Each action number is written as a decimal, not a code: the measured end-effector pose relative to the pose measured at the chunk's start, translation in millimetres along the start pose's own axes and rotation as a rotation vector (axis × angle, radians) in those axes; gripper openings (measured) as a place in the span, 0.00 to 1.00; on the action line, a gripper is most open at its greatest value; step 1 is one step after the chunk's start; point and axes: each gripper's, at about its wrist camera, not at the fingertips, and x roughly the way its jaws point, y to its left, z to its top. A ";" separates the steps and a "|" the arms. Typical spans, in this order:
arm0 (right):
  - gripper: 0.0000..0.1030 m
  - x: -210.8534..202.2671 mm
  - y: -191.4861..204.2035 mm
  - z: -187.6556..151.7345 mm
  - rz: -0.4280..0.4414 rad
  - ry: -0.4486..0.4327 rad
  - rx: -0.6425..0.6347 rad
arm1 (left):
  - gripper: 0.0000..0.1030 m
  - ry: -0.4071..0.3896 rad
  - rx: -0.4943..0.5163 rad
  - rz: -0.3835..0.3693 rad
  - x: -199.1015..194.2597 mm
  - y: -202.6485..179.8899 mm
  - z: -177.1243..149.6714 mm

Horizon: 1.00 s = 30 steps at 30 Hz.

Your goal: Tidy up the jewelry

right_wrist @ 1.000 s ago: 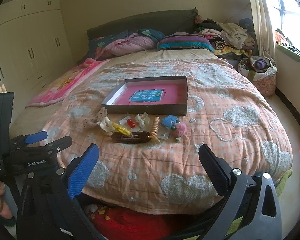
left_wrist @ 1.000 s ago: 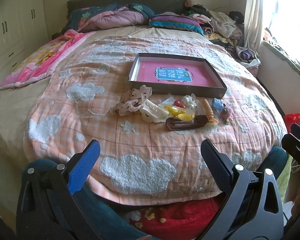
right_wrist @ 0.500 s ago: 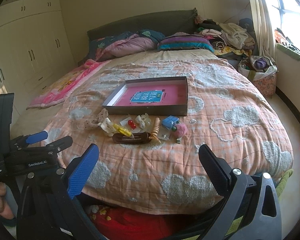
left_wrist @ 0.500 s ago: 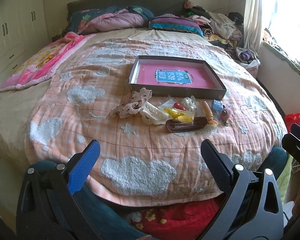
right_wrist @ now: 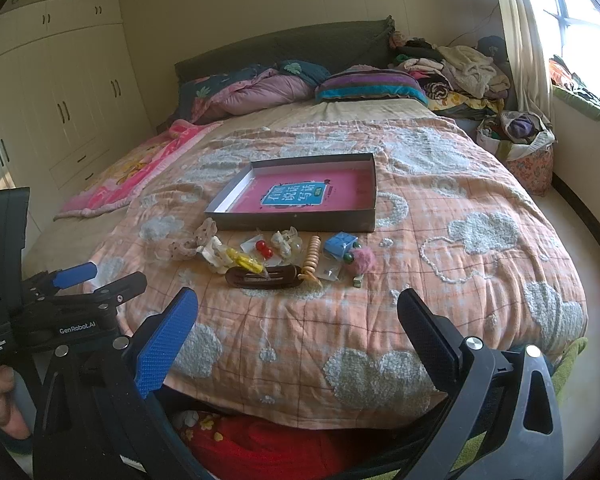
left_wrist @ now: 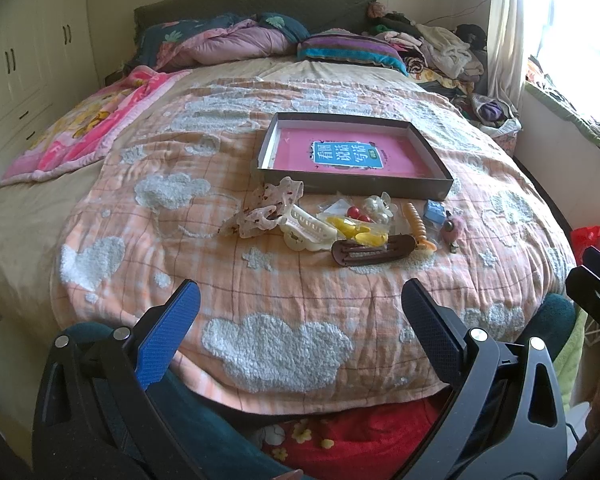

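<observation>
**Both grippers closing in on the pile**

The trinkets (left_wrist: pixel 340 224) are lying in a loose heap on the quilt (left_wrist: pixel 284 344), ahead of both grippers and well beyond their fingertips. Just behind the heap, farther from the grippers, the box (left_wrist: pixel 356 184) is sitting open, with nothing in it but a pink sheet (left_wrist: pixel 348 156) on its floor. A brown clip (left_wrist: pixel 372 250) is lying nearest to the grippers, a white claw clip (left_wrist: pixel 308 232) and a frilly scrunchie (left_wrist: pixel 272 208) beside it to the left, a pink pompom (left_wrist: pixel 452 228) to the right.

Compared with a second ago, the heap and box are showing slightly larger and lower in the left wrist view, so the left gripper (left_wrist: pixel 296 304) is easing forward; nothing on the bed has shifted. I judge this as the approach, with no piece yet sorted.

The left gripper is gaping wide and holding nothing. The right gripper (right_wrist: pixel 298 308) is likewise spread wide and empty.

The left gripper's body, seen from the right wrist, is reading "GenRobot.AI". The blue label on the sheet is carrying large Chinese characters, too small for me to read surely.
</observation>
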 end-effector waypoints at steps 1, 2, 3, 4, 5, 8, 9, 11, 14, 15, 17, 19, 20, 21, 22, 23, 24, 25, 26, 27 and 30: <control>0.96 -0.1 -0.5 0.0 0.001 -0.001 0.001 | 0.91 0.000 0.000 0.001 -0.7 -0.1 0.2; 0.96 -0.1 -0.4 0.0 0.001 -0.001 0.002 | 0.91 0.000 -0.001 0.001 -0.1 0.5 0.7; 0.96 -0.2 -0.5 0.0 0.001 -0.002 0.003 | 0.91 -0.001 -0.001 0.002 -1.3 0.8 1.6; 0.96 -0.2 -0.8 0.1 0.001 -0.001 0.002 | 0.91 -0.003 -0.001 0.002 -1.0 0.9 1.5; 0.96 -0.1 -0.4 0.3 0.000 -0.001 0.002 | 0.91 -0.003 -0.001 0.003 -1.5 1.5 2.5; 0.96 -0.2 -1.4 0.0 0.006 -0.001 0.005 | 0.91 -0.006 -0.011 0.009 -2.0 6.7 8.1; 0.96 0.5 -0.8 2.5 0.009 0.000 0.006 | 0.91 -0.009 -0.013 0.015 -1.3 8.5 10.2; 0.96 0.8 -0.5 2.9 0.009 -0.003 0.009 | 0.91 -0.014 -0.017 0.028 1.1 13.2 14.0; 0.96 5.0 0.3 8.1 0.016 -0.002 0.016 | 0.91 -0.017 -0.026 0.039 5.3 22.6 19.9; 0.96 6.9 -0.5 10.9 0.018 0.000 0.019 | 0.91 -0.018 -0.027 0.044 8.0 20.6 15.8; 0.96 10.0 1.6 15.3 0.026 0.004 0.020 | 0.91 -0.019 -0.030 0.055 11.6 23.1 17.2; 0.96 12.6 -4.3 20.1 0.030 0.002 0.019 | 0.91 -0.017 -0.035 0.066 17.2 29.1 21.5; 0.96 15.0 -3.5 23.0 0.034 0.003 0.015 | 0.91 -0.016 -0.038 0.069 19.6 32.1 23.5; 0.96 16.4 -8.1 24.5 0.036 0.003 0.014 | 0.91 -0.019 -0.043 0.073 21.9 35.6 25.7; 0.96 18.7 -8.9 27.0 0.037 0.003 0.013 | 0.91 -0.020 -0.050 0.080 24.8 39.5 28.4; 0.96 20.4 -10.3 28.8 0.040 0.004 0.013 | 0.91 -0.023 -0.057 0.084 26.0 41.0 26.4; 0.96 23.4 -9.8 31.5 0.037 0.003 0.010 | 0.91 -0.027 -0.070 0.085 29.3 47.9 31.2; 0.96 25.3 -11.8 34.0 0.036 0.006 0.006 | 0.91 -0.030 -0.079 0.087 31.4 52.1 33.4; 0.96 28.6 -12.1 36.6 0.038 0.009 0.006 | 0.91 -0.032 -0.086 0.092 32.3 54.6 34.0; 0.96 30.7 -14.7 38.6 0.041 0.011 0.009 | 0.91 -0.033 -0.092 0.100 34.9 59.1 36.6; 0.96 38.7 -16.2 44.1 0.039 0.013 0.001 | 0.91 -0.037 -0.113 0.115 39.5 70.2 42.1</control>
